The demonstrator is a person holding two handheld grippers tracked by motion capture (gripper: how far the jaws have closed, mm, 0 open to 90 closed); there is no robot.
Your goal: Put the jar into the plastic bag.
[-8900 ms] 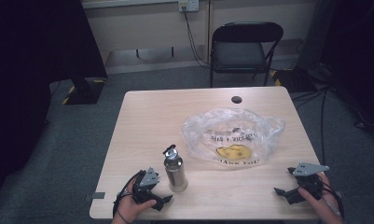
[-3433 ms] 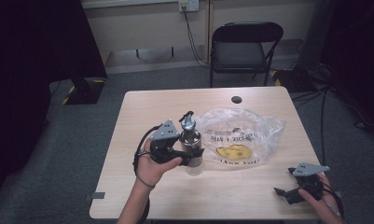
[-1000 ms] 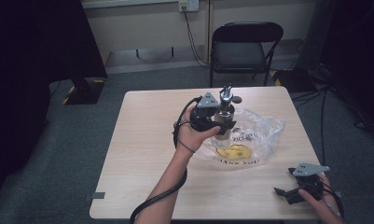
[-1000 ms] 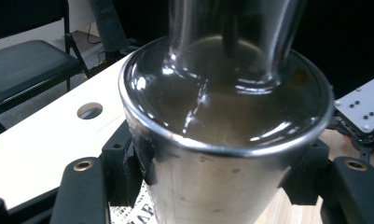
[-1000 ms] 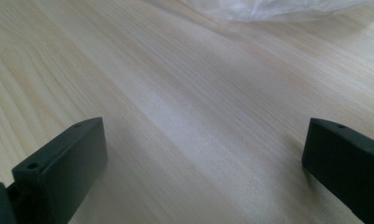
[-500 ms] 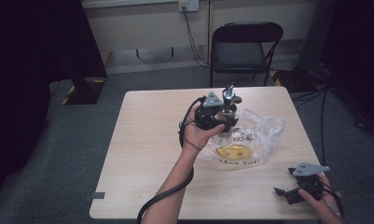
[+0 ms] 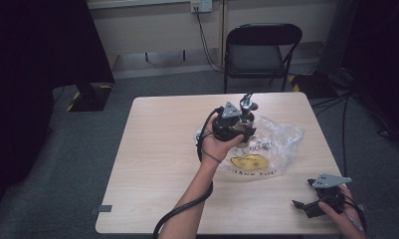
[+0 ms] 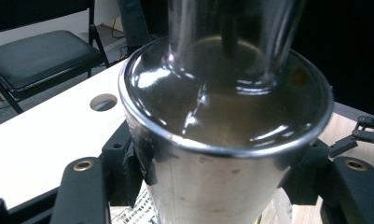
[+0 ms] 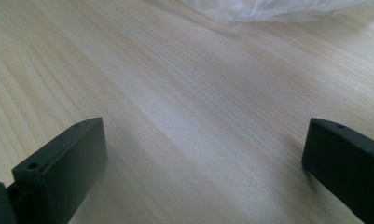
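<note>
The left gripper (image 7: 235,130), fingers clenched on the shiny steel bottle (image 8: 222,154), carries it over the crumpled clear plastic bag (image 7: 271,147); next, lower it inside. The right gripper (image 7: 314,205) rests released on the desk (image 7: 157,164).

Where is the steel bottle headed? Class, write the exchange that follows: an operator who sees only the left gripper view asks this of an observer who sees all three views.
Observer: In the high view, the left tool holds the metal bottle upright over the left edge of a clear plastic bag. I cannot tell whether it touches the bag.
Operator: Where is the other tool?
Observer: The right tool is in a hand at the near right corner of the table, apart from the bag.
Operator: Is it holding anything?
Observer: No. The right gripper view shows its jaws wide apart with bare wood between them.
</note>
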